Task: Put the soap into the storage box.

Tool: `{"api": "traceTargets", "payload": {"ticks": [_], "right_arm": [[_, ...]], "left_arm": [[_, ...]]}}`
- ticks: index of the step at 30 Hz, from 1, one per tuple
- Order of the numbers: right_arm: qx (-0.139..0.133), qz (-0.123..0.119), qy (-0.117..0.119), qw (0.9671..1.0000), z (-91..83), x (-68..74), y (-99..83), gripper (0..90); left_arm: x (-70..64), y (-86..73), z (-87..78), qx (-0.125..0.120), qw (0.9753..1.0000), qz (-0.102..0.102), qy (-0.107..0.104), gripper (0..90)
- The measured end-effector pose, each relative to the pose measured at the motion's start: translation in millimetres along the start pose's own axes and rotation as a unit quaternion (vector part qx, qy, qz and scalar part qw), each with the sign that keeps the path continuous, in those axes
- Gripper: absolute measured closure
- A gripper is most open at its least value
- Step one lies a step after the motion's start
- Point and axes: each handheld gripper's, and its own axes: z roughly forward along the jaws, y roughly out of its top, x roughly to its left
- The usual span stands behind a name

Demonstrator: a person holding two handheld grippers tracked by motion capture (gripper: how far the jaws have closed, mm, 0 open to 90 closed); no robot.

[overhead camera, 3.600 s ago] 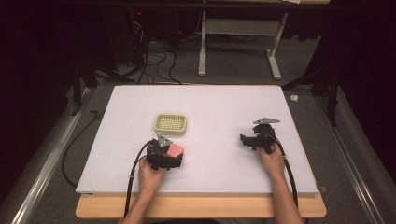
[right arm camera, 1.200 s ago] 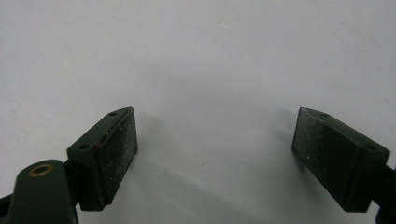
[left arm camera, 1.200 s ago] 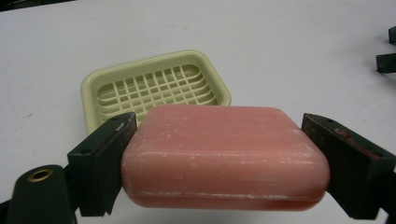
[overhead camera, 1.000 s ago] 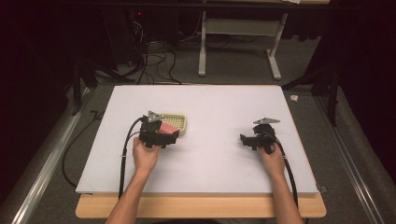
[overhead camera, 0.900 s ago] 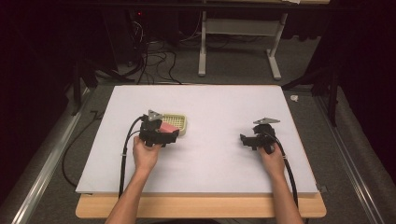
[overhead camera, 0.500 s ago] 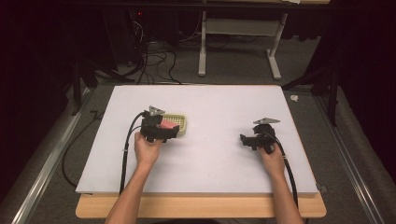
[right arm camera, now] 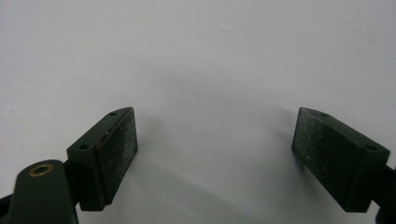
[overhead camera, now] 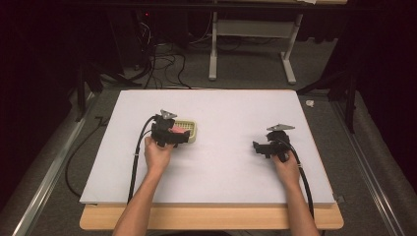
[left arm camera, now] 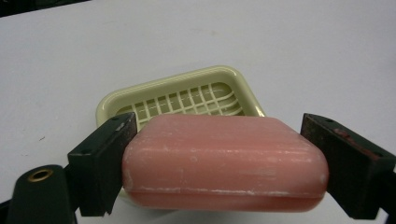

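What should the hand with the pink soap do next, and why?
Probably ease the left tool a little forward and down, then open it. Its jaws clamp the pink soap by its ends, and the soap hangs at the near edge of the cream soap dish, not yet resting on its grid. The right tool is open over bare table.

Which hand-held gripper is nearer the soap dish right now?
Left. The left hand-held gripper holds the pink soap at the soap dish; the right hand-held gripper sits far off.

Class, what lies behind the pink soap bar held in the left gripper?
Behind the pink soap bar sits a cream soap dish with a slatted grid floor. The bar covers the dish's near edge.
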Motion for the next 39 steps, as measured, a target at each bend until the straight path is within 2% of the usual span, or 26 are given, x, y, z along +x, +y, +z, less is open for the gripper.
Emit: {"api": "traceTargets", "payload": {"ticks": [8,19,26,39], "right_arm": [[0.000,0.000,0.000,1.0000,0.0,0.0,0.0,14.9],[0.000,0.000,0.000,1.0000,0.0,0.0,0.0,14.9],[0.000,0.000,0.000,1.0000,0.0,0.0,0.0,14.9],[0.000,0.000,0.000,1.0000,0.0,0.0,0.0,14.9]], "left_arm": [[3.4,-1.0,7.8,0.004,0.9999,-0.007,0.008,14.1],[6.2,0.2,12.5,-0.004,0.9997,-0.020,0.012,14.1],[2.8,4.5,16.7,0.002,0.9998,-0.007,0.016,14.1],[2.7,3.7,25.3,0.011,0.9997,-0.009,0.019,14.0]]}}
